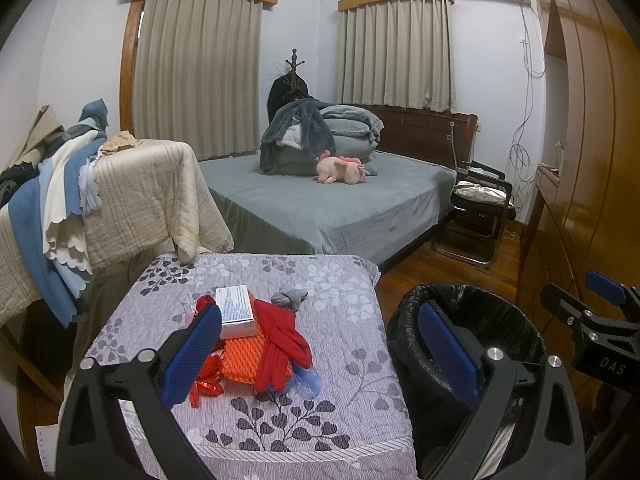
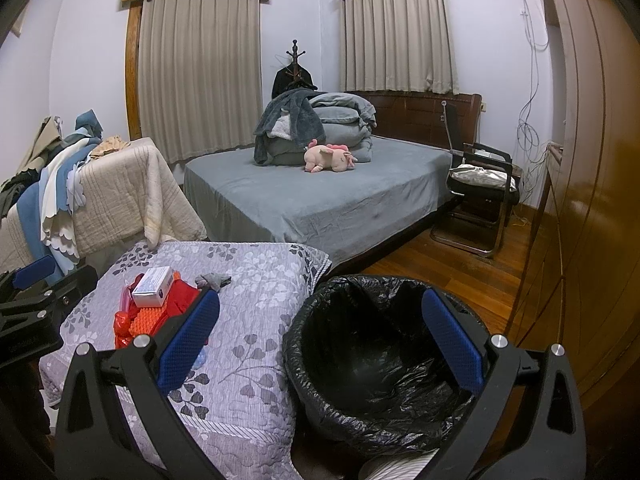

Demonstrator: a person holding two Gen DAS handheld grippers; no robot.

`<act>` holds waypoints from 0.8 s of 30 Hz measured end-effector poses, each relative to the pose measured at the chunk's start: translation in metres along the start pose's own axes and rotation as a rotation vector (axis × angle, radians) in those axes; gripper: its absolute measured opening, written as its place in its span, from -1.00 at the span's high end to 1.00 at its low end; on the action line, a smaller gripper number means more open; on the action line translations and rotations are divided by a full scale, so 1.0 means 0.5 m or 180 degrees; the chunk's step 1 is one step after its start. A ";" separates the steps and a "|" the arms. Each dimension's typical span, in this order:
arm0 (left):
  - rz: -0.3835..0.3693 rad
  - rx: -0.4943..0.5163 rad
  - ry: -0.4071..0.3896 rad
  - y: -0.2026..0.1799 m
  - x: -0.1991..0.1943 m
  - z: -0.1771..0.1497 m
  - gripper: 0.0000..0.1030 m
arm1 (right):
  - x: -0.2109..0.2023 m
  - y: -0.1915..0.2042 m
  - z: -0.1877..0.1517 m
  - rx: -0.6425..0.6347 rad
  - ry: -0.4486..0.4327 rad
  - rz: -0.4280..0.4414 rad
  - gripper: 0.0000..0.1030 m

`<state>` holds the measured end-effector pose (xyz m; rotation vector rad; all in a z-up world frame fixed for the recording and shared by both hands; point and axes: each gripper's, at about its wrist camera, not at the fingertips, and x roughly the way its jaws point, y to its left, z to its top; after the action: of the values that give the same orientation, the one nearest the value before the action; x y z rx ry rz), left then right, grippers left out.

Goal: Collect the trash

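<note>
Both jaws wide, empty, left view alone shows red glove, right view bin interior.

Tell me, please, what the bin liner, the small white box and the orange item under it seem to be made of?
The bin liner looks like thin black plastic film: glossy and crinkled. The small white box seems to be printed cardboard, with flat faces, sharp edges and a matte look. The orange item appears to be soft foam or plastic netting, judging by its bumpy woven texture; I cannot say which.
</note>
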<state>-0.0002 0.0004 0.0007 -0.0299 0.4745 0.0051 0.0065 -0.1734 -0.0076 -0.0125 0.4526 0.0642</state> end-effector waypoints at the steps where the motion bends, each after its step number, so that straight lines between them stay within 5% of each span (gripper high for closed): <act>1: -0.0001 0.0000 0.0001 0.000 -0.001 0.000 -0.88 | 0.000 0.000 0.000 -0.0001 0.0000 0.0000 -0.91; 24: 0.0003 0.0004 0.0013 -0.001 0.002 -0.001 -0.88 | 0.005 0.003 0.001 0.0004 0.0009 0.0002 -0.91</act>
<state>0.0008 0.0001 -0.0001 -0.0286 0.4784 0.0056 0.0088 -0.1715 -0.0080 -0.0111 0.4553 0.0644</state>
